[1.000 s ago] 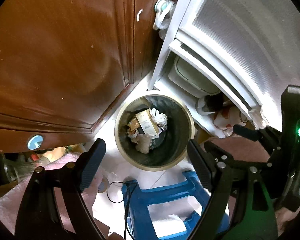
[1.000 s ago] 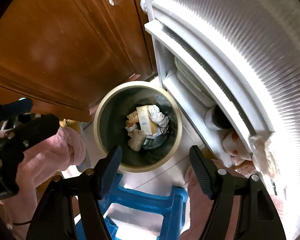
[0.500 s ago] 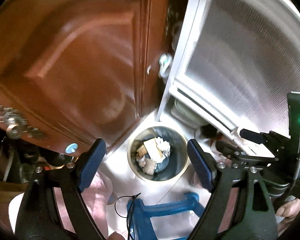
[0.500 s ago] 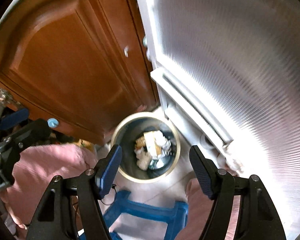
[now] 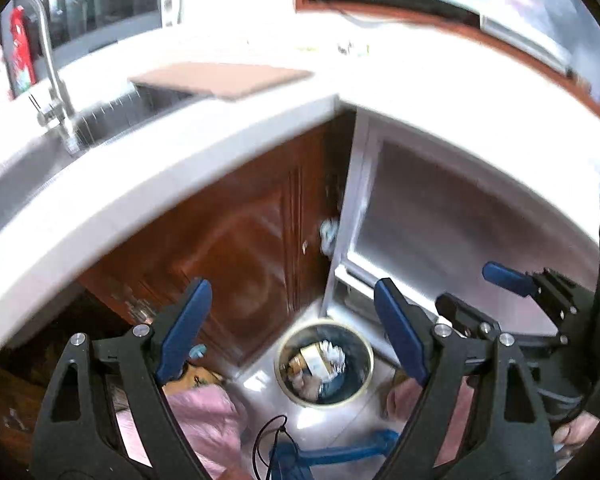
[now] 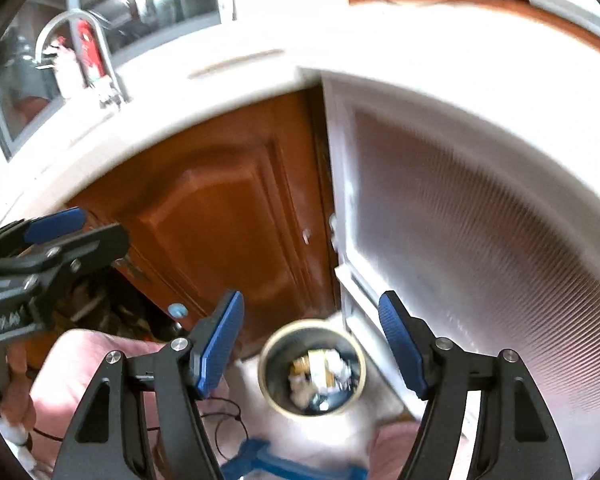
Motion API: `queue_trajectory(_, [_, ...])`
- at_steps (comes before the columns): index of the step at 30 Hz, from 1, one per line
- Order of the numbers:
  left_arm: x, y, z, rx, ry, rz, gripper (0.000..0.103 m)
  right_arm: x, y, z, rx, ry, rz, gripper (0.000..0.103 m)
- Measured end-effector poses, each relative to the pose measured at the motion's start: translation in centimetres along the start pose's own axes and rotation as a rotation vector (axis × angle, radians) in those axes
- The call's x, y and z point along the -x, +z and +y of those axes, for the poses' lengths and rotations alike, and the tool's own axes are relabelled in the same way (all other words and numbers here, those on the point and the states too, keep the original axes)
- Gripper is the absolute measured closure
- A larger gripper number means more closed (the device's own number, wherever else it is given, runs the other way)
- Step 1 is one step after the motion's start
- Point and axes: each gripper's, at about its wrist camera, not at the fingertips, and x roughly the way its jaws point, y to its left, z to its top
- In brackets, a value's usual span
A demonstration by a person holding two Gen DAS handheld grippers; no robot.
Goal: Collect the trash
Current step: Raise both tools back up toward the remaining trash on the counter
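White counter edge (image 5: 148,184) and sink (image 5: 112,116) lie ahead, above both claws. Left gripper (image 5: 292,336) and right gripper (image 6: 312,340) both spread, empty. Trash bin (image 5: 324,364) with trash (image 6: 320,376) sits on floor below between the fingertips, in the corner of wooden door (image 6: 228,216) and white panel (image 6: 480,220)

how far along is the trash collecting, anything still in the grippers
Done: paper and wrappers already lie in the round bin on the floor. In hand: nothing; the left hand-held gripper and right hand-held gripper are both open and empty above it. Left: the blurred countertop shows no clear trash, so what remains can't be judged.
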Motion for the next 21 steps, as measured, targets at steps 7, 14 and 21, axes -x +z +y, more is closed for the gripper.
queue_trajectory(7, [7.3,6.6,0.6,0.001,0.055,-0.109,0.021,7.5,6.4,1.3,-0.021,0.017,-0.137,0.032])
queue_trajectory(14, [11.7,14.0,1.2,-0.019,0.073,-0.169,0.022,13.6,14.8,0.8,-0.014,-0.005,-0.220,0.022])
queue_trajectory(21, [11.5,23.3,1.1,-0.061,0.029,-0.127,0.021,15.4,25.2,-2.9,-0.043,-0.004,-0.180,0.022])
